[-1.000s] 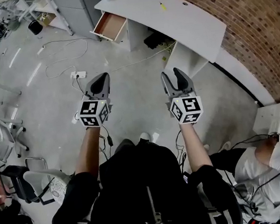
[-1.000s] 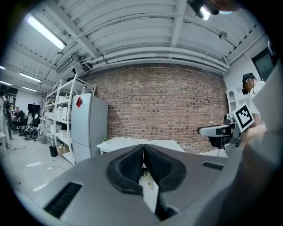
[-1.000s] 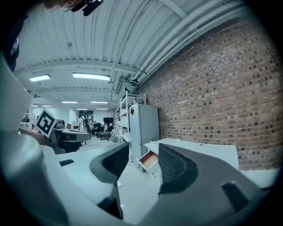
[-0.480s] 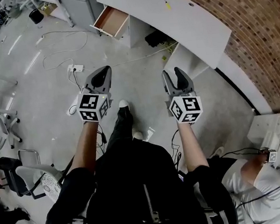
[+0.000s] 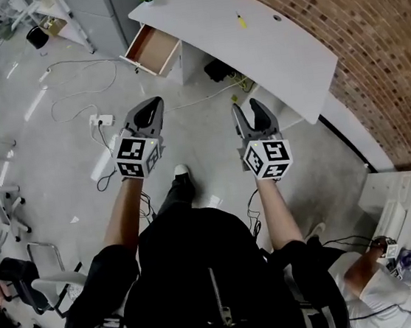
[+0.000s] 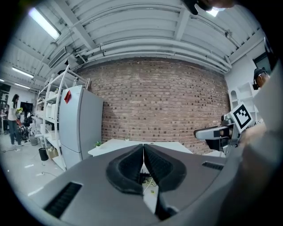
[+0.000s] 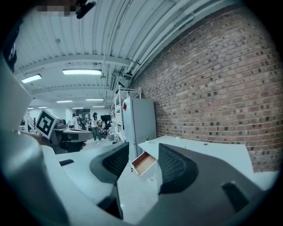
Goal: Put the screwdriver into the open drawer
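Observation:
The small yellow screwdriver lies on the white curved desk, far ahead of both grippers. It also shows as a tiny yellow speck, the screwdriver, in the right gripper view. The open wooden drawer sticks out at the desk's left end; between the right jaws I see the drawer in the distance. My left gripper hangs in the air over the floor, jaws shut and empty. My right gripper is level with it, jaws open and empty.
Cables and a power strip lie on the concrete floor to the left. A brick wall runs behind the desk. A person sits at lower right. Office chairs stand at the left. A fridge stands left of the desk.
The wearer has stepped forward and the view has shifted, so desk and drawer sit further left in the frame. Both grippers keep their pose: left shut, right open.

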### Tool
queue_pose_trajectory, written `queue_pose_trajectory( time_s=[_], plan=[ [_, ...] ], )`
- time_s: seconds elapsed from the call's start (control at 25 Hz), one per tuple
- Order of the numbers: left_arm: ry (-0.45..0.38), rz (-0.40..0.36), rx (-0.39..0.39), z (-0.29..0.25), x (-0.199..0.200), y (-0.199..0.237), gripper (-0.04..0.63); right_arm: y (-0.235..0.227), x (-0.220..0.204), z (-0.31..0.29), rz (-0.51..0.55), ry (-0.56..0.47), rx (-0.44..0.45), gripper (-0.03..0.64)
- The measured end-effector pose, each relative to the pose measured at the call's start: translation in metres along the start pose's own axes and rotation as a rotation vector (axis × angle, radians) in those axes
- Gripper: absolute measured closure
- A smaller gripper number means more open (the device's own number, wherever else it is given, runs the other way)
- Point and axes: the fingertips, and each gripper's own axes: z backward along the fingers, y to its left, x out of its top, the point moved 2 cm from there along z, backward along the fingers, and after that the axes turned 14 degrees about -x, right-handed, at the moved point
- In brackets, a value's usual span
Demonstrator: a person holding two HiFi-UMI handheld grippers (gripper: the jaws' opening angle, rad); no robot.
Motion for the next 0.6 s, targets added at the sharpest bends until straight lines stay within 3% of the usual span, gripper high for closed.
queue_pose_trajectory(
  time_s=[0.32, 0.6],
  plan=[
    [0.010, -0.009, -0.063, -0.067, 0.011, 0.083, 0.571, 0.001, 0.032, -0.103, -0.002, -0.020, -0.052, 0.410],
    [0.031, 0.000, -0.083, -0.112, 0.010, 0.132, 0.571, -0.011, 0.034, -0.167, -0.022, 0.011, -0.079, 0.409]
  ],
)
